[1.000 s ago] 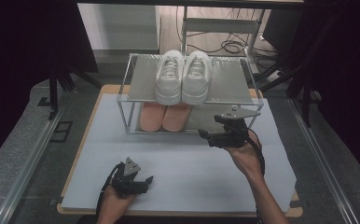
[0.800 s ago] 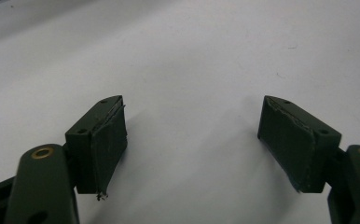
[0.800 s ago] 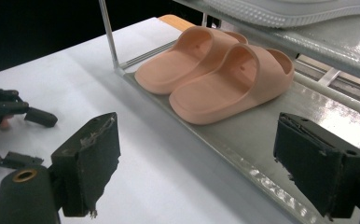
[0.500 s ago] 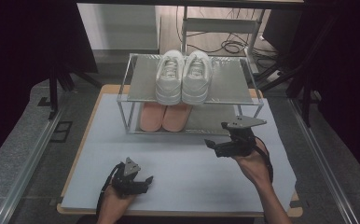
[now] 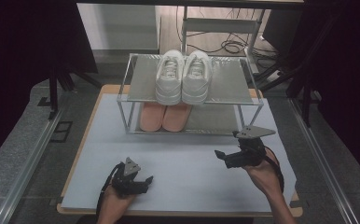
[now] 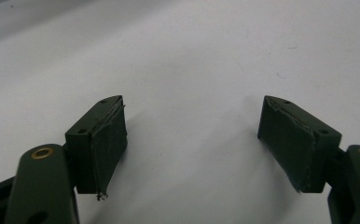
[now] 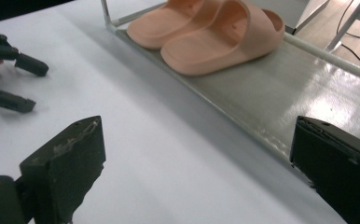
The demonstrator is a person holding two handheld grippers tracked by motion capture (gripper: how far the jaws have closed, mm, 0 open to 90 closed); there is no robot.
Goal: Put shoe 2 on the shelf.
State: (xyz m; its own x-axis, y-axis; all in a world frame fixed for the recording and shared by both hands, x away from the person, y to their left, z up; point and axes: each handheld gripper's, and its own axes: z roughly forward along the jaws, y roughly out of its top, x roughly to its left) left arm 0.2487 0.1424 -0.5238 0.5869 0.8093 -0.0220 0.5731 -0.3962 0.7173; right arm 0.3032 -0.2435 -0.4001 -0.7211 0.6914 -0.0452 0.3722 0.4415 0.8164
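On the white-covered table (image 5: 178,177) a two-tier metal shoe rack (image 5: 136,91) is stood; white sneakers (image 5: 183,77) are set on top, and soft, light peach foam slides (image 7: 206,32) are placed on its lower shelf. These are best taken by a strap. The empty right hand-held gripper (image 5: 228,157), jaws just opened wide, is held nearby. The left hand-held gripper (image 5: 138,179) is spread open, empty. The slides' heels are hidden.

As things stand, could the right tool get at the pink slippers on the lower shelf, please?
Probably yes: the right tool stands open and empty, the pink slippers lie at the lower shelf's open front edge, and bare mat lies between.
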